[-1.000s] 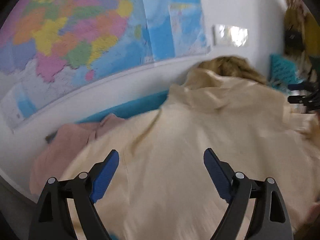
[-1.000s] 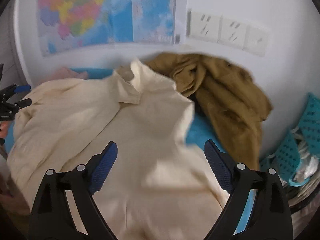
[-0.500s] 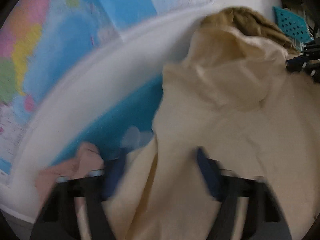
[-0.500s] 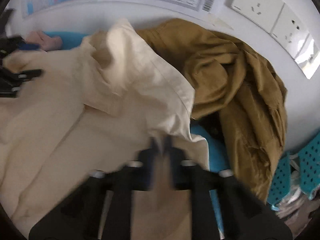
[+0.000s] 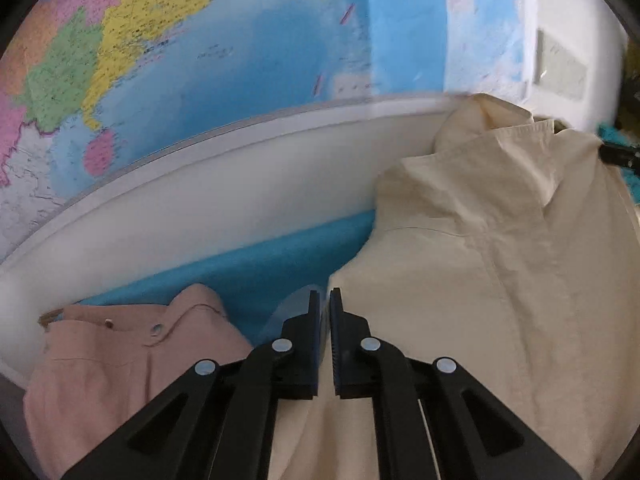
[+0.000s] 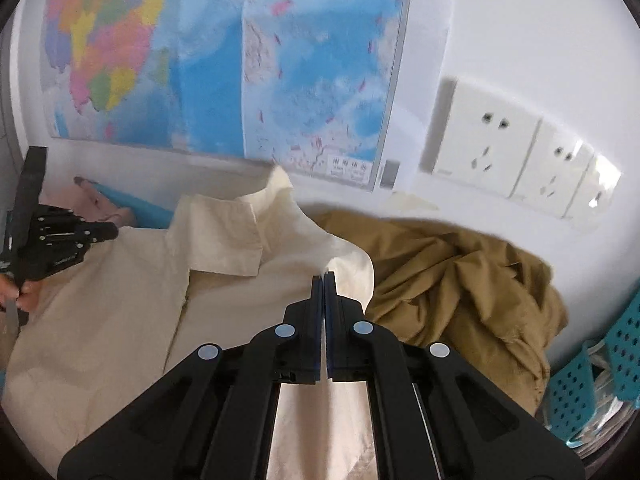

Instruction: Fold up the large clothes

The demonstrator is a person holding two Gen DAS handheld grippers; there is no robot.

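Both grippers are pinched on the cream shirt (image 6: 132, 304), which lies spread over the blue table (image 5: 256, 268) with its collar toward the wall map (image 6: 208, 60). The right gripper (image 6: 324, 280) has its jaws closed on the shirt's shoulder edge at about 3 o'clock of the collar. The left gripper (image 5: 325, 296) has just been closing and now nips the opposite edge at about 9 o'clock. A pink shirt (image 5: 120, 360) and a brown garment (image 6: 460, 280) crowd either side. To do this well, I'd lift both corners evenly, keep the cloth taut and clear the neighbours.
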